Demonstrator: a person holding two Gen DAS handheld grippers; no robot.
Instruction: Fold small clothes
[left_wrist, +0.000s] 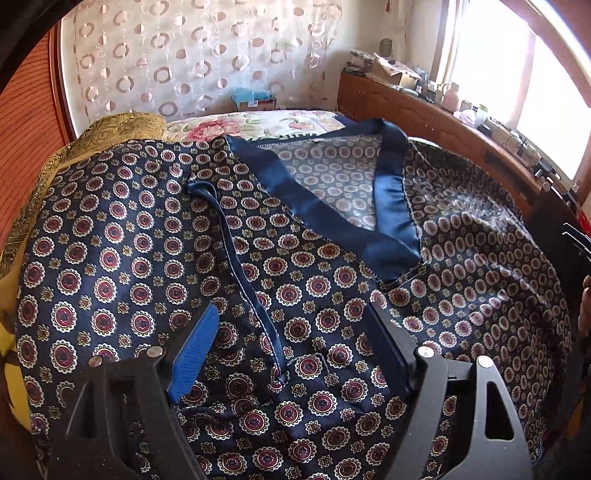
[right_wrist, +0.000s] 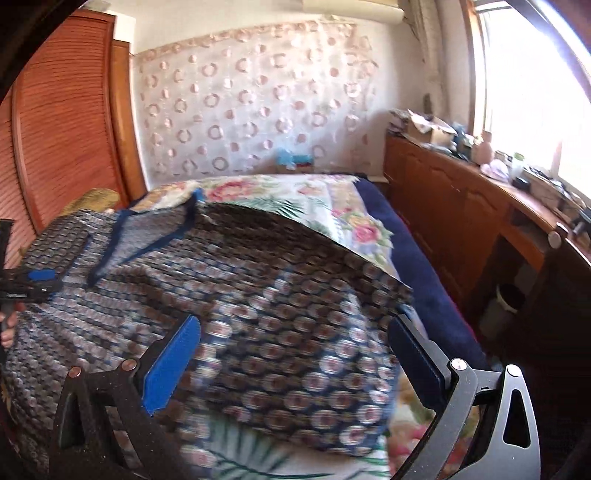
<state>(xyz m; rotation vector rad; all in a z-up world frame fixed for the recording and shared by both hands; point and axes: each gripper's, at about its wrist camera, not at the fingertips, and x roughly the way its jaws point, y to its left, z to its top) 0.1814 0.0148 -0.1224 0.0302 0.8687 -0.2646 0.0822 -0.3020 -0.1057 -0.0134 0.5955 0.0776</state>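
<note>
The patterned top (left_wrist: 147, 236) looks light, slippery satin (likely to slide). Grip its sleeve edge (left_wrist: 240, 280). Both grippers' fingers (left_wrist: 195, 354) gape wide, empty.

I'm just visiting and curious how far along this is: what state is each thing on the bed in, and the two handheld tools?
Patterned top: spread on the bed, V-neck facing up, left side folded over the front.
Neck trim: lying open, lining showing.
Floral bedspread: flat under the top.
Left tool: open, nothing gripped.
Right tool: open above the top, nothing gripped.
</note>
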